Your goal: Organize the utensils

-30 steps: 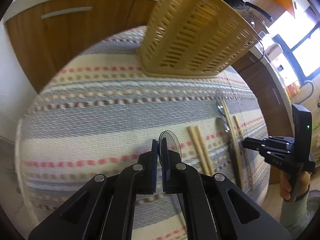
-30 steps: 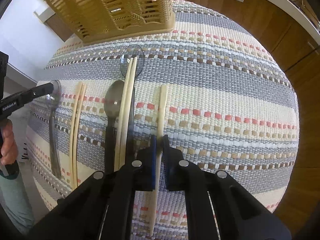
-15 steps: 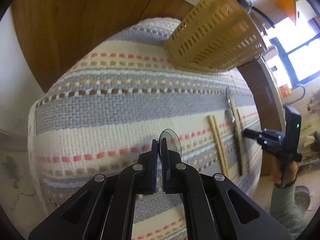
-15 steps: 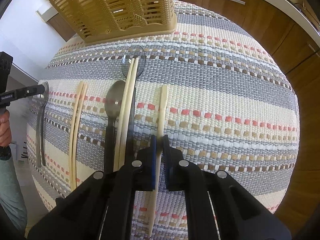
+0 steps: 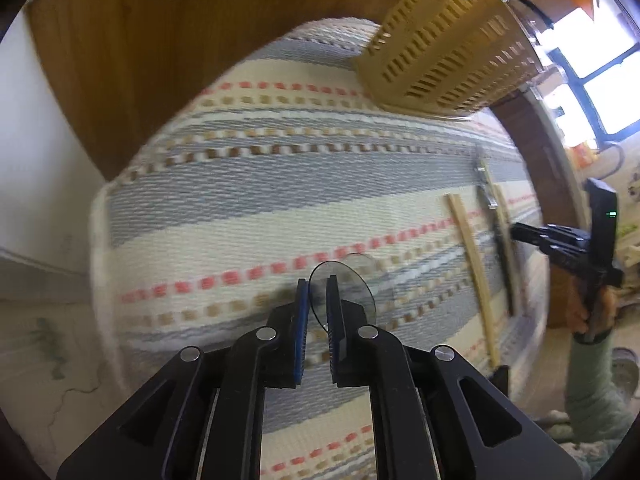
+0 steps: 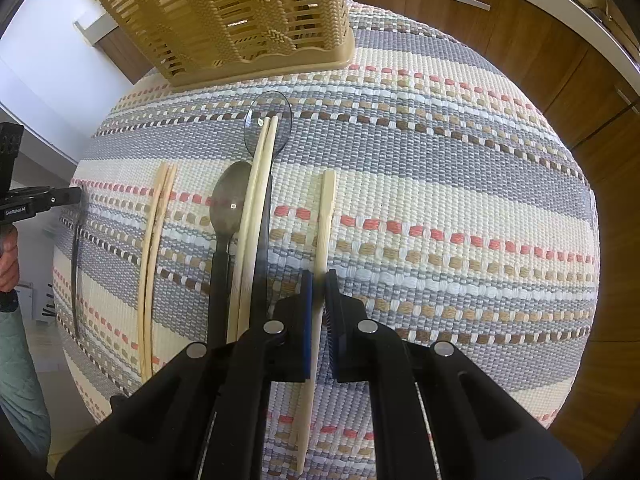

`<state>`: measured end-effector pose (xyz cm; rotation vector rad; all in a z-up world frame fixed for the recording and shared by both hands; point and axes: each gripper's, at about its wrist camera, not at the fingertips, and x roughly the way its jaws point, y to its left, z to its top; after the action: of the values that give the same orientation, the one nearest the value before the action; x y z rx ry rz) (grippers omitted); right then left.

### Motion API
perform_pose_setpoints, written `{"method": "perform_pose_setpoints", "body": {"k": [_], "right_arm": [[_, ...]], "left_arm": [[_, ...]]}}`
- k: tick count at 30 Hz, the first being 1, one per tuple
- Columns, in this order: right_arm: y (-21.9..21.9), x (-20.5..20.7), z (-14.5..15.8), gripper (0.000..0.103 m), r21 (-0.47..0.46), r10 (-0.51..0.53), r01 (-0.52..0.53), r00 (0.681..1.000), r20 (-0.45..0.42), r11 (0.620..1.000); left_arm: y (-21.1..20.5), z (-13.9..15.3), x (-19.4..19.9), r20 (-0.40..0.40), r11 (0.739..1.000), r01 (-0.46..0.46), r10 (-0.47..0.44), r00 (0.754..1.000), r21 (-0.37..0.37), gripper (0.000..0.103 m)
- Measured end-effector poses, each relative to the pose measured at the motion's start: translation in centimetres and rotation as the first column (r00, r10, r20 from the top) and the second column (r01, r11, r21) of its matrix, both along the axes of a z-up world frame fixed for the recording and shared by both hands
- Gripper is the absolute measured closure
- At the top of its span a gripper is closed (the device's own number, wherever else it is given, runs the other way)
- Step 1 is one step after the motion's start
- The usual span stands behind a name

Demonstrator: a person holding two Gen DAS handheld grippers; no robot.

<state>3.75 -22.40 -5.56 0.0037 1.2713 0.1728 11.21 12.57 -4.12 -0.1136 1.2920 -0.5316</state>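
Right wrist view: right tool (image 6: 318, 280) clamped on chopstick (image 6: 326, 216), left tool (image 5: 317, 292) pinching clear spoon (image 5: 344, 284); best lifted level toward basket (image 6: 240, 20).

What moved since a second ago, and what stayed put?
The left gripper carried its clear spoon sideways, away from the other utensils and off toward the mat's edge, and its fingers have spread a little around the spoon. The right gripper stayed clamped on the single chopstick. The basket, grey spoon and chopstick pairs did not move.
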Motion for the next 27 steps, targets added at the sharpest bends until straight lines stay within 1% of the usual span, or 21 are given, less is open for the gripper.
{"method": "perform_pose_setpoints", "body": {"k": [1,2,3,4,6,8,9,10,11,14,16,17,20,22,23,24,25,26,27], "right_arm": [[0.1,0.0,-0.1,0.098,-0.003,-0.001,0.001,1.000,0.001,1.000],[0.2,0.0,-0.1,0.098,-0.005,0.000,0.000,1.000,0.002,1.000],[0.1,0.0,-0.1,0.098,-0.005,0.000,0.000,1.000,0.002,1.000],[0.1,0.0,-0.1,0.098,-0.004,-0.001,0.001,1.000,0.003,1.000],[0.2,0.0,-0.2,0.098,-0.001,-0.004,0.004,1.000,0.004,1.000],[0.2,0.0,-0.1,0.098,-0.004,-0.002,0.002,1.000,0.006,1.000],[0.2,0.0,-0.1,0.098,-0.006,-0.002,0.002,1.000,0.007,1.000],[0.2,-0.1,-0.2,0.098,-0.008,-0.002,0.002,1.000,0.008,1.000],[0.3,-0.1,-0.2,0.098,-0.009,-0.002,0.002,1.000,0.008,1.000],[0.3,-0.1,-0.2,0.098,-0.005,-0.001,0.001,1.000,0.006,1.000],[0.2,-0.1,-0.3,0.098,0.002,0.000,0.000,1.000,0.004,1.000],[0.1,-0.1,-0.3,0.098,0.004,0.001,-0.001,1.000,0.002,1.000],[0.2,0.1,-0.2,0.098,-0.004,0.002,-0.002,1.000,-0.004,1.000],[0.2,0.2,-0.1,0.098,0.005,-0.002,0.002,1.000,-0.004,1.000],[0.1,0.3,0.0,0.098,0.016,-0.003,0.003,1.000,-0.001,1.000],[0.0,0.4,0.4,0.098,0.029,-0.011,0.011,1.000,0.013,1.000],[-0.1,0.4,0.7,0.098,0.031,-0.014,0.014,1.000,0.025,0.999],[-0.2,0.5,1.1,0.097,0.026,-0.019,0.018,0.999,0.039,1.000],[-0.3,0.7,1.5,0.097,0.009,-0.024,0.024,0.998,0.050,1.000]], "left_arm": [[0.2,0.2,-0.1,0.015,0.999,-0.005,0.004,1.000,0.031,0.096],[0.1,0.5,-0.3,0.045,0.996,-0.013,0.009,0.999,0.092,0.096],[0.0,0.7,-0.5,0.058,0.992,-0.012,0.005,0.998,0.124,0.097],[-0.1,0.7,-0.6,0.061,0.992,-0.004,-0.003,0.998,0.129,0.097],[-0.4,1.0,-0.8,0.059,0.994,0.015,-0.021,0.998,0.109,0.096],[-0.6,1.2,-1.2,0.069,0.993,0.027,-0.035,0.997,0.115,0.086],[-0.6,1.2,-1.3,0.074,0.992,0.018,-0.027,0.997,0.124,0.070],[-0.5,1.2,-1.3,0.079,0.991,0.005,-0.016,0.997,0.134,0.058],[-0.4,1.3,-1.6,0.084,0.991,-0.006,-0.006,0.996,0.136,0.057],[-0.5,1.4,-3.0,0.060,0.996,0.003,-0.008,0.998,0.088,0.057],[-1.2,0.8,-4.2,0.024,0.996,0.025,-0.027,0.999,0.082,0.057],[-1.7,0.5,-4.8,0.008,0.994,0.040,-0.041,0.999,0.100,0.058],[-2.8,0.4,-5.6,0.037,0.985,0.025,-0.031,0.999,0.171,0.059],[-3.2,0.4,-5.6,0.052,0.979,0.004,-0.015,0.999,0.205,0.065],[-3.5,0.5,-5.6,0.062,0.975,0.003,-0.018,0.998,0.224,0.067],[-3.9,0.5,-5.7,0.076,0.967,0.005,-0.025,0.997,0.255,0.071],[-4.0,0.5,-5.8,0.085,0.961,0.002,-0.027,0.996,0.277,0.074],[-4.2,0.5,-5.9,0.094,0.954,-0.002,-0.028,0.995,0.299,0.076],[-4.3,0.5,-6.0,0.104,0.948,-0.005,-0.029,0.994,0.319,0.081]]}}
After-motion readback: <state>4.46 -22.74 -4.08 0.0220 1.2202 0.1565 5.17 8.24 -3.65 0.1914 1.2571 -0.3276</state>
